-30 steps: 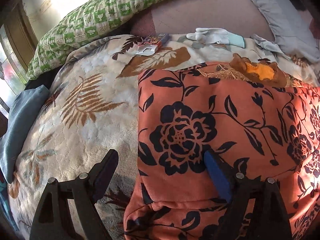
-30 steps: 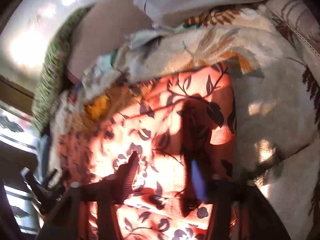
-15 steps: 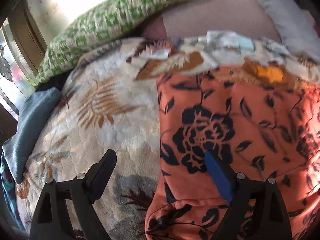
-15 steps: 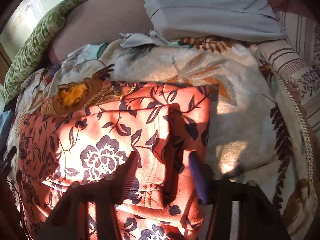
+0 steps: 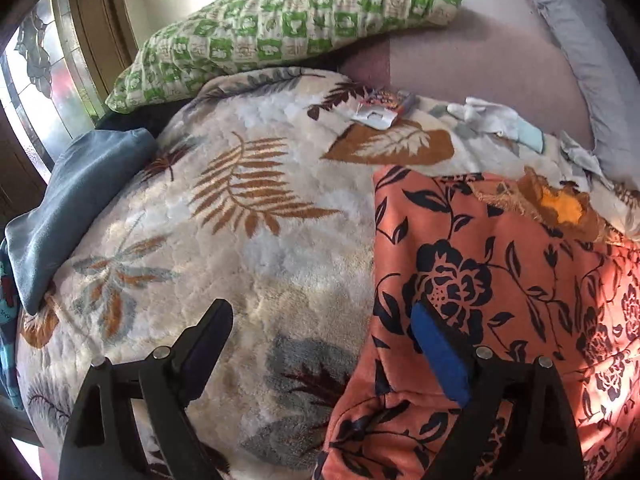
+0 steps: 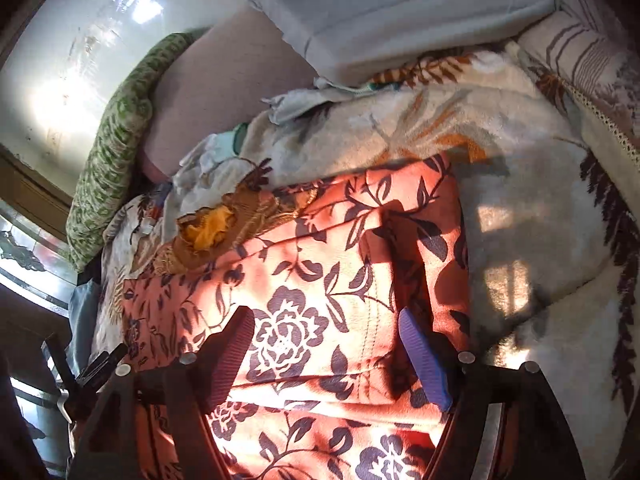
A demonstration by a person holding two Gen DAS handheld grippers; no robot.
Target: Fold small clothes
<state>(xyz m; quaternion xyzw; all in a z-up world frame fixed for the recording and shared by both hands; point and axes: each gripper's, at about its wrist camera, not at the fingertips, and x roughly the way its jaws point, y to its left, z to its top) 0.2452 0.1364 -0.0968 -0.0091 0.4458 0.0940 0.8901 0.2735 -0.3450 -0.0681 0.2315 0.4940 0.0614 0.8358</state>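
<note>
**Both grippers spread over folded floral garment on bed**

The orange soft-knit garment with a black flower-and-leaf print (image 5: 500,280) lies flat on the plush cream blanket with brown fern and leaf pattern (image 5: 256,248) that covers the bed. It reads as a rough rectangle with layered edges, so at least one fold looks done. A stitched hem or band runs across its near end, and a doubled flap lies along its right side in the right wrist view (image 6: 420,248).

The left gripper (image 5: 320,344) is spread wide, holding nothing. Its black finger (image 5: 208,340) sits over bare blanket and its blue-padded finger (image 5: 438,356) over the garment's left edge, so it straddles that edge, probably lining up to catch it for the next fold. Contact with the cloth can't be told.

The right gripper (image 6: 328,356) is also spread and empty, both ribbed pads above the garment's near right part, likely placed for smoothing or picking up the layered flap.

A mustard-yellow and brown crumpled cloth (image 5: 560,208) touches the garment's far edge. Pale grey-white small clothes (image 5: 492,118) lie farther back, apart. A green-and-white checked quilted pillow (image 5: 288,28) and a blue-grey folded cloth (image 5: 76,196) sit at the bed's margins.

Fabric looks thick and soft; it should hold a crease loosely.
</note>
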